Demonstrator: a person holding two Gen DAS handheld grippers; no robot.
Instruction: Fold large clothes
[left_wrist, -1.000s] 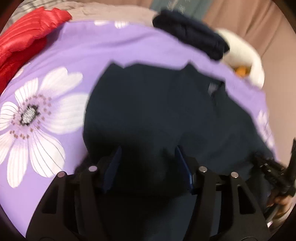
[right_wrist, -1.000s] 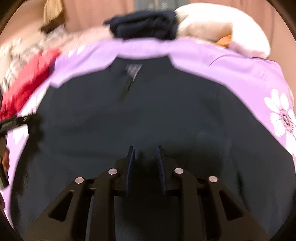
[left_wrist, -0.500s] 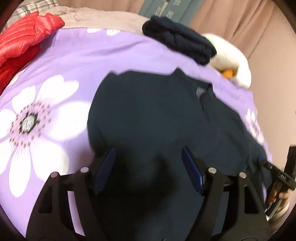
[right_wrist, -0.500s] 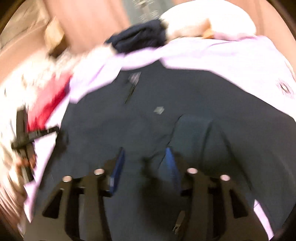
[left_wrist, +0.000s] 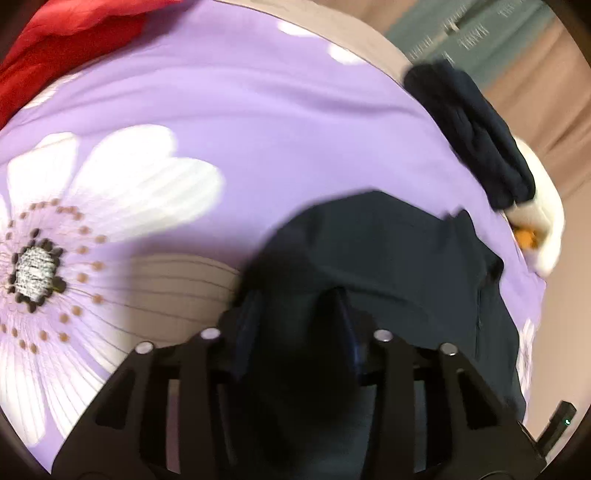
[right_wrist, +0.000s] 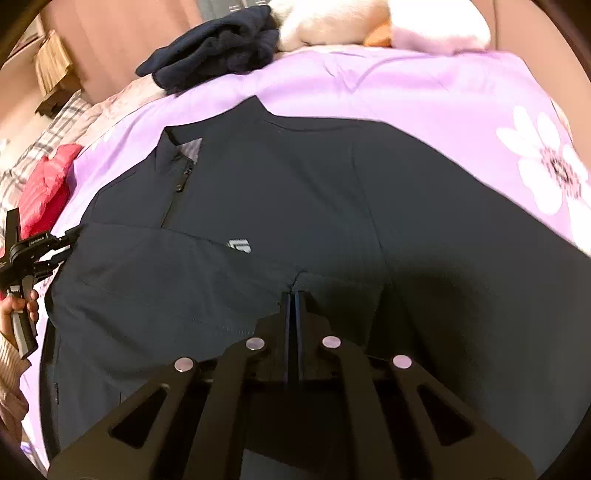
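A dark navy zip jacket (right_wrist: 288, 184) lies spread on the purple flowered bedspread (right_wrist: 424, 88), collar toward the far side, with one sleeve folded across its front. My right gripper (right_wrist: 293, 295) is shut on a pinch of the jacket's fabric near its middle. My left gripper (left_wrist: 295, 306) has its jaws apart over the jacket's left edge (left_wrist: 369, 236), with dark cloth bunched between the fingers; the view is blurred. The left gripper also shows at the left edge of the right wrist view (right_wrist: 70, 236), beside the folded sleeve.
A folded dark navy garment (right_wrist: 214, 48) lies at the bed's far edge beside a white plush toy (right_wrist: 369, 22). A red puffer jacket (left_wrist: 66, 33) lies at the far left. Curtains hang behind the bed.
My right gripper has closed on the jacket's fabric. My left gripper has moved left toward the jacket's edge and its jaws have narrowed around the cloth.
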